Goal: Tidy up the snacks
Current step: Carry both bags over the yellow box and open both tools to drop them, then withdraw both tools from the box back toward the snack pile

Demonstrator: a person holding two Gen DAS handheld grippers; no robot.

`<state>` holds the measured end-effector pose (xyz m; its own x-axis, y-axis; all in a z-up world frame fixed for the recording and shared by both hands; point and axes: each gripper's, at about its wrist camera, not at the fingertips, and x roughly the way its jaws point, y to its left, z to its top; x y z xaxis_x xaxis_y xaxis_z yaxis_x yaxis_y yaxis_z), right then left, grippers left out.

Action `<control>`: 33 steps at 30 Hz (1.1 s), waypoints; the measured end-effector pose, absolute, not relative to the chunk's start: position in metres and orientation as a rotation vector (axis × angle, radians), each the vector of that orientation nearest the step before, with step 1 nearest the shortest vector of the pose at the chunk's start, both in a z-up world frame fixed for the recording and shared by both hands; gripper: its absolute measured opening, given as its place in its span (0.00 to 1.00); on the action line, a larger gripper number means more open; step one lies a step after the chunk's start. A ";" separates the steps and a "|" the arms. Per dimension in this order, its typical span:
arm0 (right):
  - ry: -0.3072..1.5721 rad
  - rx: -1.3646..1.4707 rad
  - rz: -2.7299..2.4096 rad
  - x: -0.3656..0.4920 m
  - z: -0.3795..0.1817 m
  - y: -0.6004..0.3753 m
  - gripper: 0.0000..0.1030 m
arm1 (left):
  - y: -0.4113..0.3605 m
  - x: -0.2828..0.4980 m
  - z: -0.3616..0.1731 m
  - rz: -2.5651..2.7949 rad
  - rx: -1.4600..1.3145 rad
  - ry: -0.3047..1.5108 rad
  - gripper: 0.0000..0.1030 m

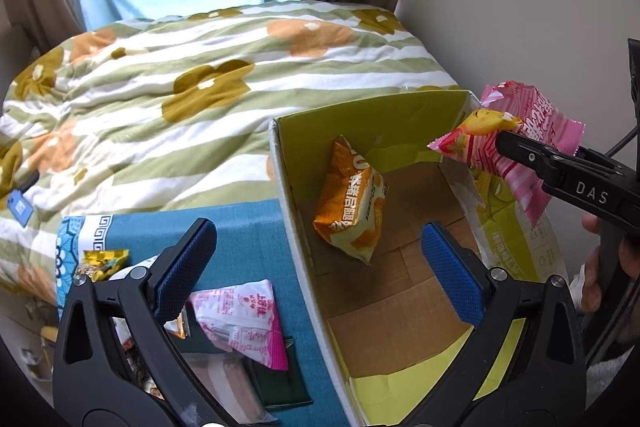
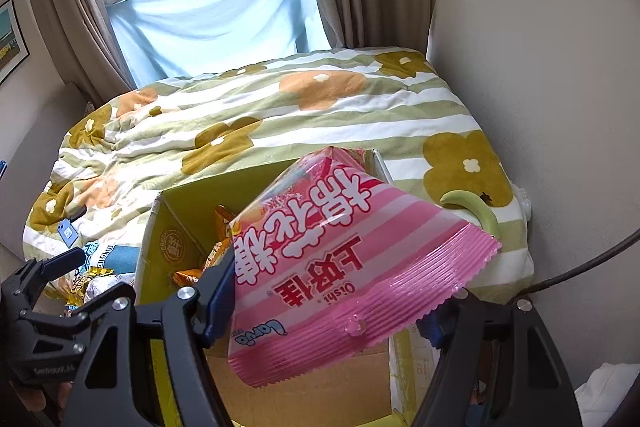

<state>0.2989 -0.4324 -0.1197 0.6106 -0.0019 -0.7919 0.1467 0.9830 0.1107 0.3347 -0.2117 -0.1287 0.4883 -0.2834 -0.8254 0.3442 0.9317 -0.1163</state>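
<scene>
Right gripper [image 2: 320, 311] clamped on the pink snack bag [image 2: 344, 267], pinching it by the crimped end so that the rest of the pack sticks out forward and upward past the fingertips. Seen from the left wrist, same gripper [image 1: 496, 143] reaching in from the right, bag [image 1: 516, 143] hanging at the far right corner of the open cardboard box [image 1: 280, 163], over the rim or just outside it; hard to say which through the fisheye. Long axis of the bag running roughly along the fingers, so pointing across the box mouth toward its left wall.

Below and to the left of the bag, box floor mostly bare, with one orange snack pack [image 1: 352, 211] already lying tilted near the far wall. Needed from here, by my reading: a short carry leftward and down over the floor, then a release.

Left gripper [image 1: 316, 255] spread wide and holding nothing, straddling the box's left wall, one blue pad [image 1: 188, 263] outside and the other inside. Outside that wall, on the teal surface [image 1: 248, 235], a second pink-and-white packet [image 1: 244, 319] just beside the left pad, nearer the left hand than the right.
</scene>
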 end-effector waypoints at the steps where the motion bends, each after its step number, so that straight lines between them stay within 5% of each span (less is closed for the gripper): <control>1: 0.918 0.169 -0.085 0.303 -0.122 -0.432 0.67 | -0.209 0.336 -0.129 -0.383 0.065 0.990 0.98; 6: 0.922 0.174 -0.092 0.321 -0.139 -0.428 0.70 | -0.203 0.342 -0.132 -0.389 0.059 0.994 0.98; 10: 1.030 0.133 -0.129 0.327 -0.158 -0.422 0.97 | -0.205 0.345 -0.138 -0.407 0.071 0.998 0.98; 18: 0.998 0.117 -0.146 0.299 -0.144 -0.418 0.97 | -0.218 0.344 -0.133 -0.461 0.099 0.980 0.98; 33: 0.812 0.081 -0.138 0.248 -0.060 -0.399 0.97 | -0.188 0.281 -0.048 -0.375 0.098 0.806 0.98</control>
<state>0.2481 -0.3992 -0.0595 0.6794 -0.0917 -0.7280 0.1542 0.9879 0.0194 0.2813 -0.1877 -0.0475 0.6304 -0.2905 -0.7199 0.3643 0.9296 -0.0561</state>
